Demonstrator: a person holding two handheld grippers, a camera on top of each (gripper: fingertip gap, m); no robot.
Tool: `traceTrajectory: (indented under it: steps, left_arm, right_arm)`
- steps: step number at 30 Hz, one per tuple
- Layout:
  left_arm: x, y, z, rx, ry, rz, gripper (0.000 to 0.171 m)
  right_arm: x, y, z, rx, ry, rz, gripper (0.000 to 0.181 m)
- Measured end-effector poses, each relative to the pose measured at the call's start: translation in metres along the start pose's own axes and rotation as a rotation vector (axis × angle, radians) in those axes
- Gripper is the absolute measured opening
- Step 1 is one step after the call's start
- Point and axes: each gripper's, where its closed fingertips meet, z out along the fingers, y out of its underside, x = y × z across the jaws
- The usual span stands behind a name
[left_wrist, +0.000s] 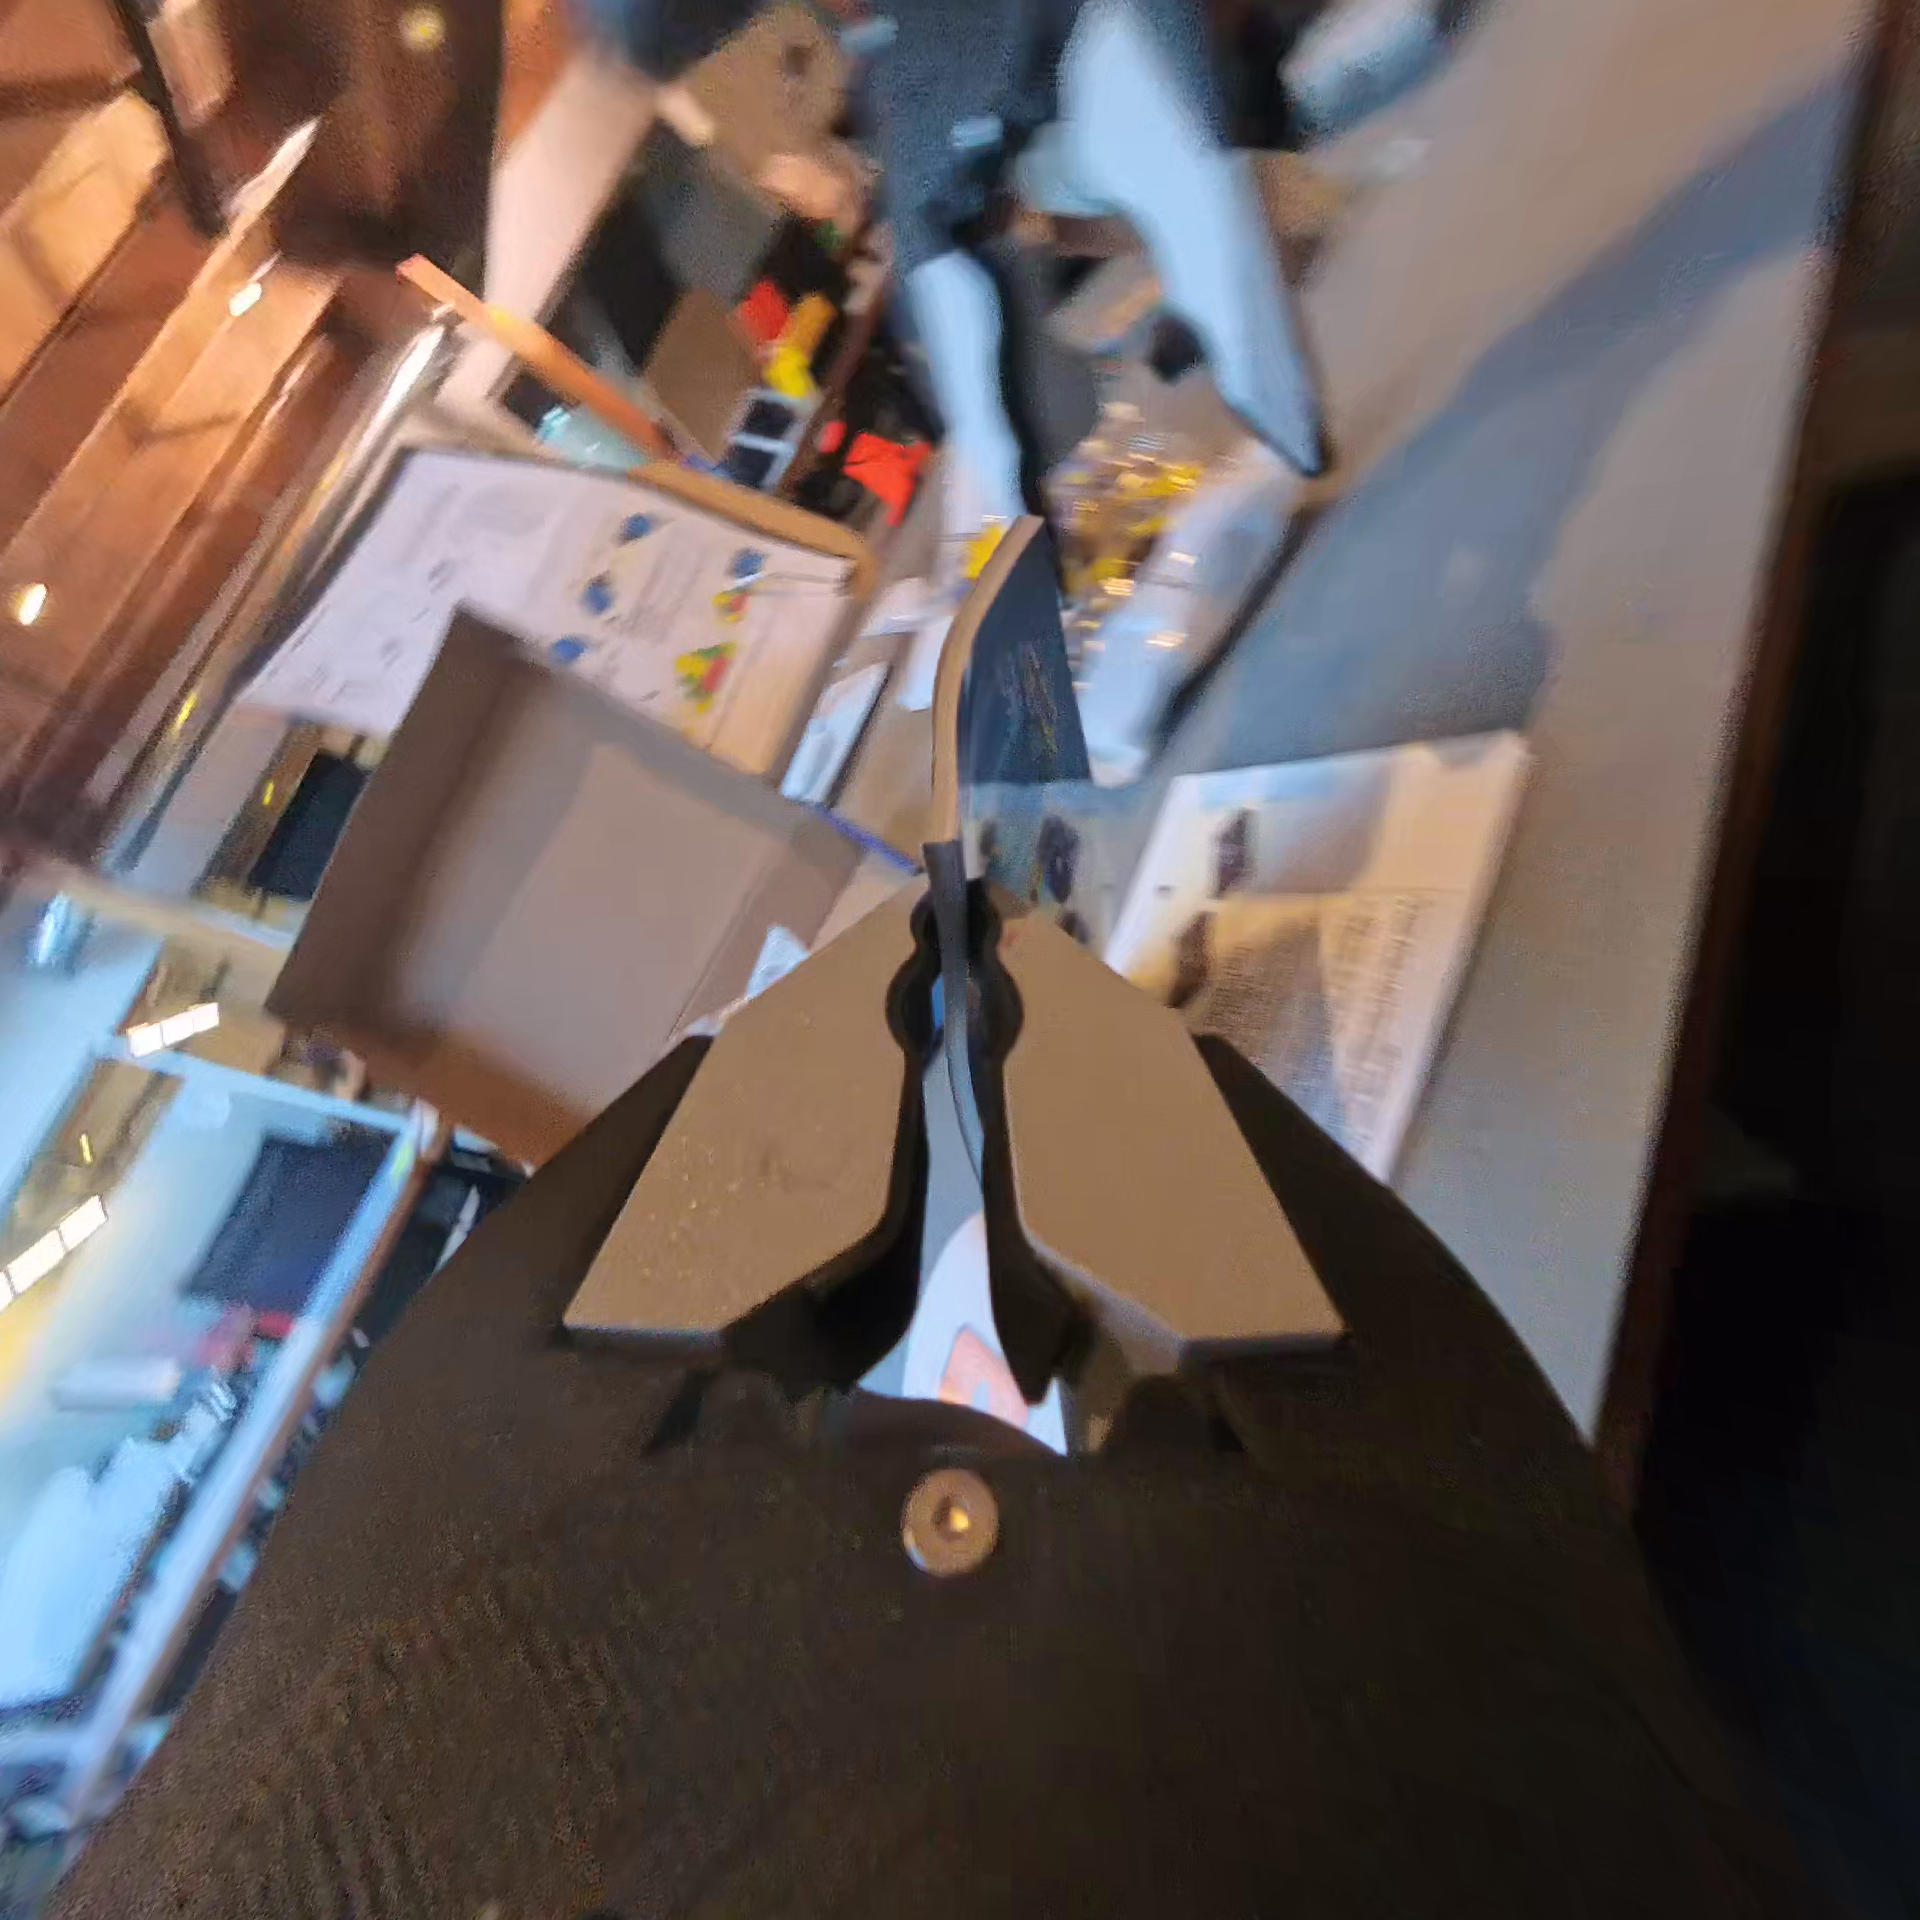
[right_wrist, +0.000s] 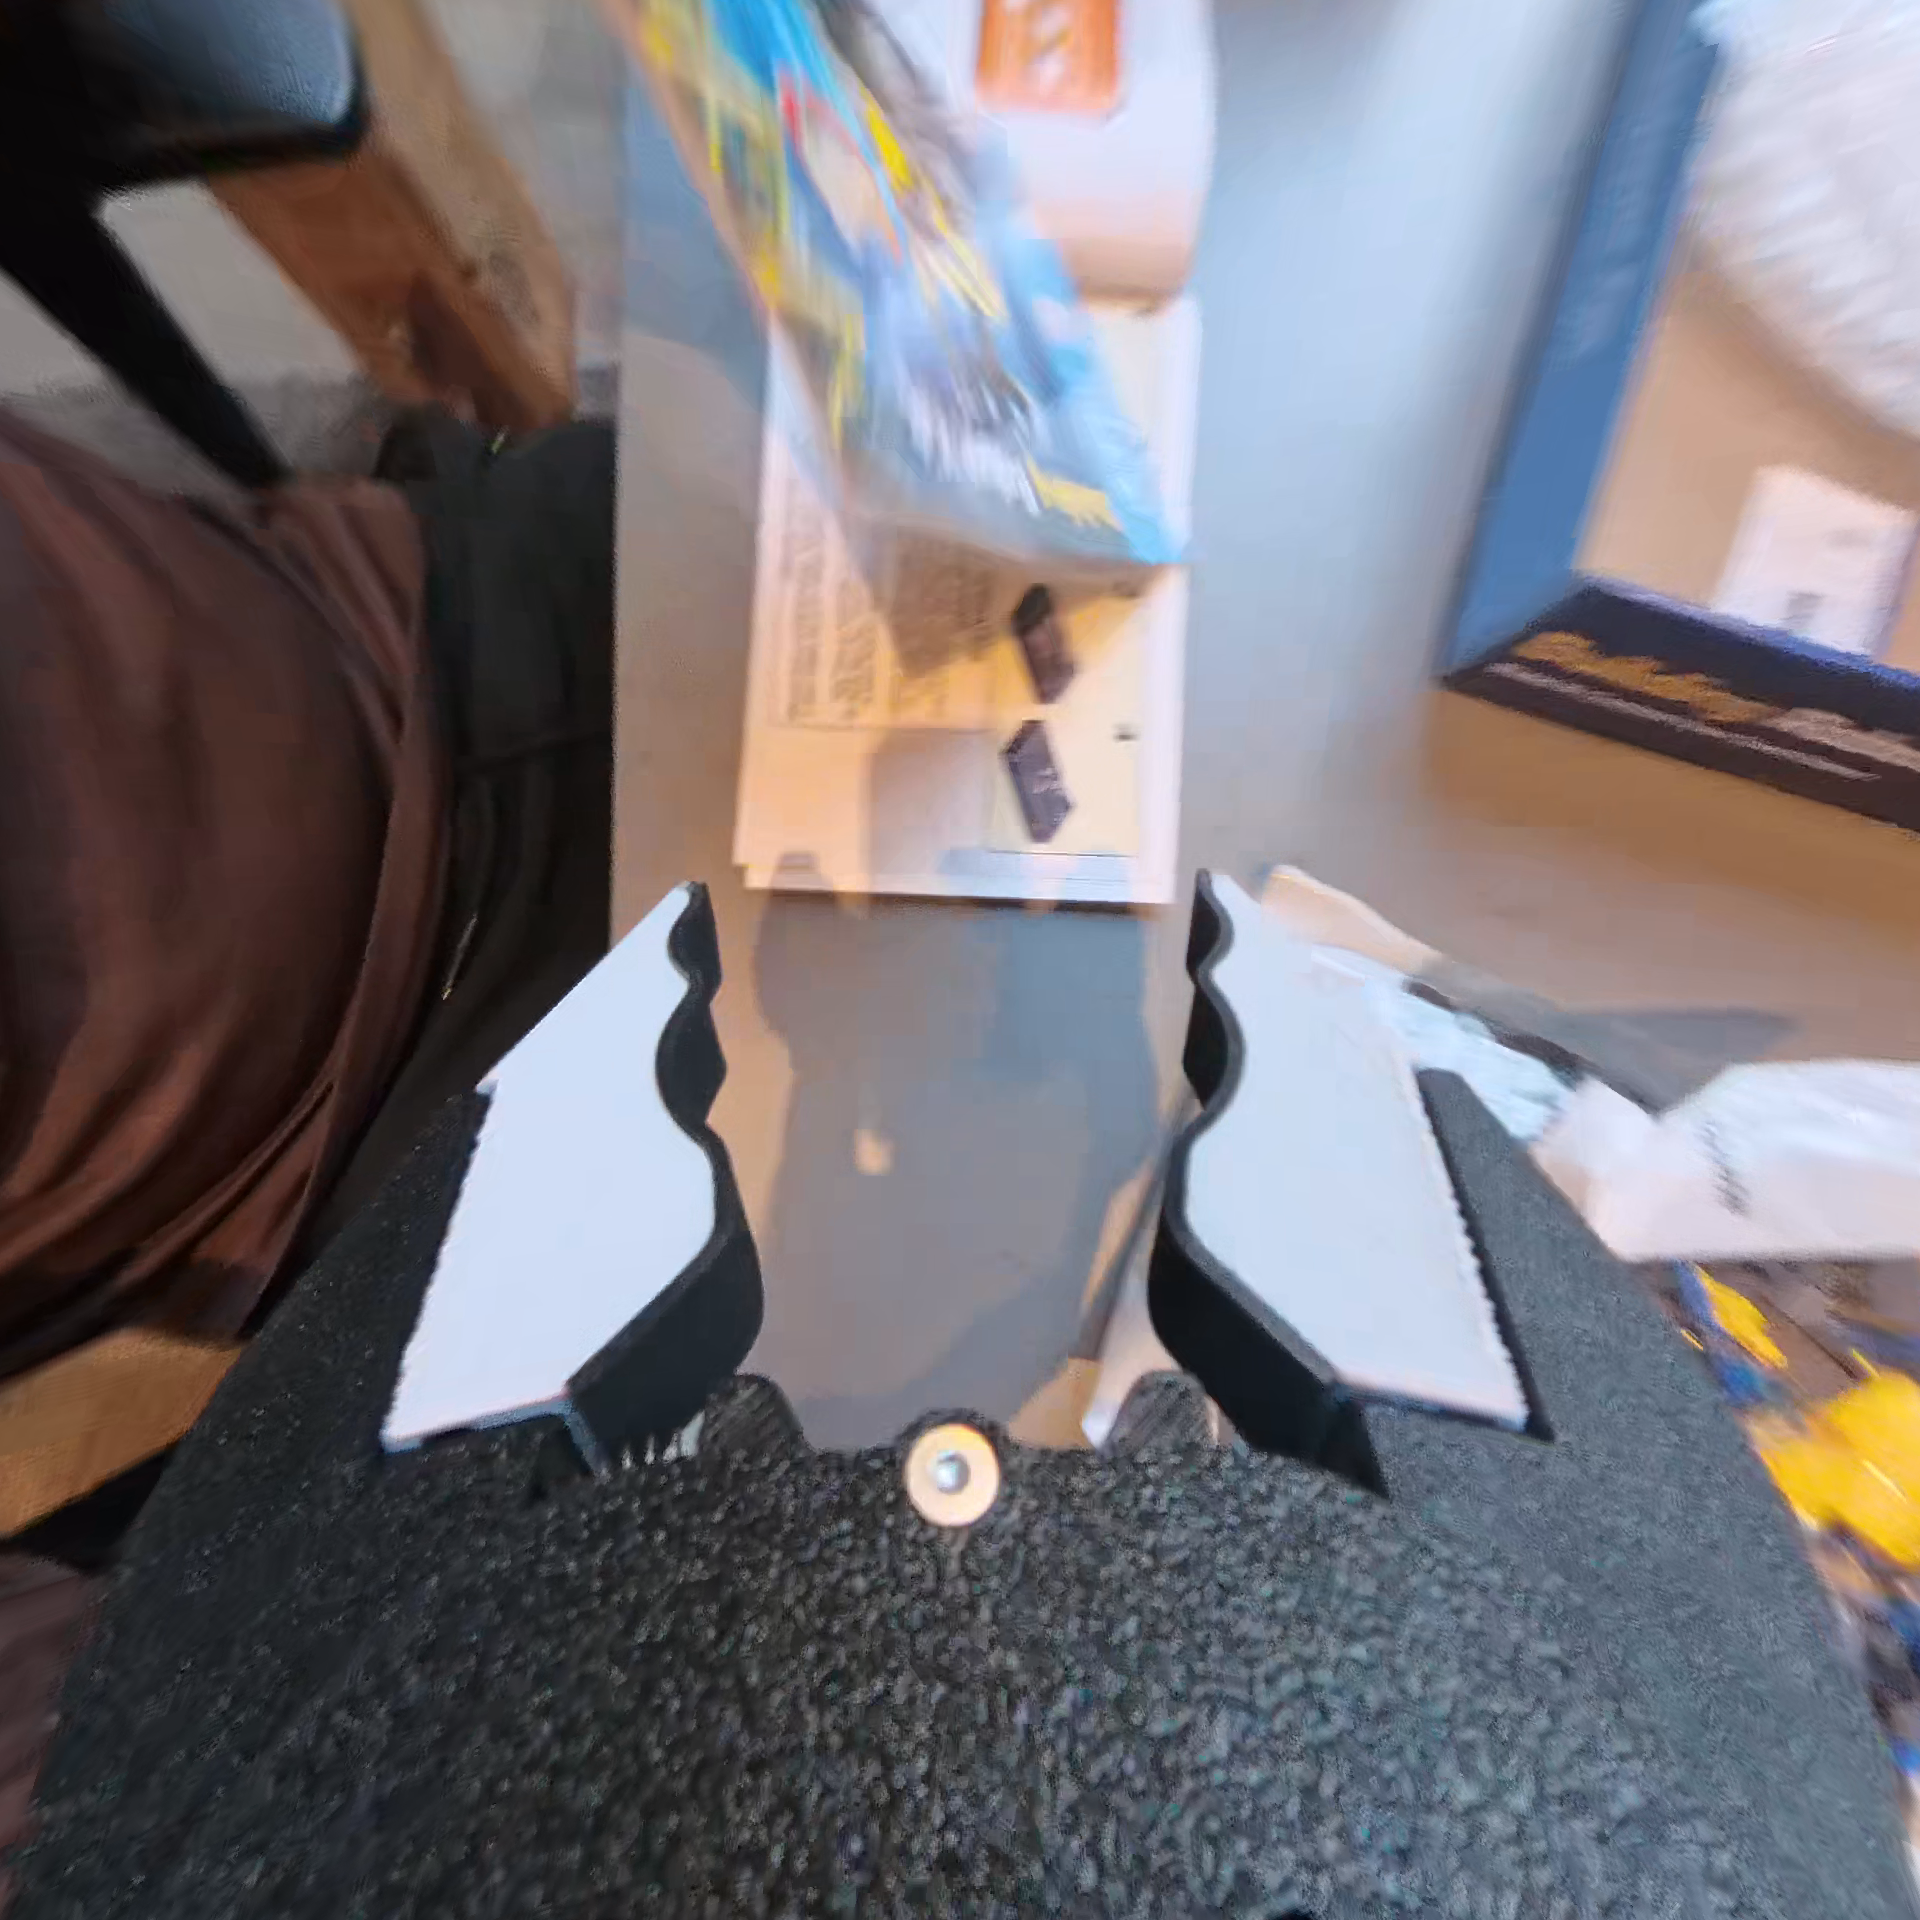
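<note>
My left gripper (left_wrist: 961, 914) is shut on the edge of a thin dark-blue booklet (left_wrist: 1023, 686), which sticks up edge-on and bends a little. It is held above the grey table (left_wrist: 1558, 520). An open white booklet (left_wrist: 1320, 935) lies flat on the table to its right. My right gripper (right_wrist: 951, 914) is open and empty, low over the table, just short of the same open booklet (right_wrist: 935, 769). A blurred blue and yellow printed booklet (right_wrist: 935, 312) hangs above the far end of the open booklet.
An open cardboard box (left_wrist: 582, 883) stands to the left. A blue box (right_wrist: 1662, 623) and white plastic bags (right_wrist: 1714, 1164) lie to the right, with yellow pieces (right_wrist: 1839, 1455) nearby. A person's brown top (right_wrist: 208, 831) is close on the left. Both views are motion-blurred.
</note>
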Motion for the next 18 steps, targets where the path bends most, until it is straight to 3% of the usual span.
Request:
traceTrajectory:
  steps: [4, 8, 14, 16, 18]
  left_arm:
    - [-0.081, 0.008, -0.015, 0.002, -0.182, -0.260, 0.000]
    - [-0.146, 0.016, 0.004, -0.101, -0.311, -0.235, 0.000]
    - [-0.251, 0.039, 0.071, -0.238, -0.445, -0.024, 0.000]
    - [-0.261, 0.053, 0.105, -0.271, -0.397, -0.033, 0.000]
    - [-0.243, 0.073, 0.144, -0.301, -0.263, -0.115, 0.000]
  right_arm:
    - [0.033, -0.001, -0.036, 0.116, 0.119, 0.133, 0.090]
    - [0.045, -0.001, -0.048, 0.158, 0.165, 0.175, 0.088]
    - [0.039, -0.010, -0.045, 0.166, 0.157, 0.116, 0.088]
    - [0.041, -0.009, -0.045, 0.158, 0.163, 0.111, 0.088]
    - [0.046, -0.005, -0.049, 0.159, 0.180, 0.118, 0.088]
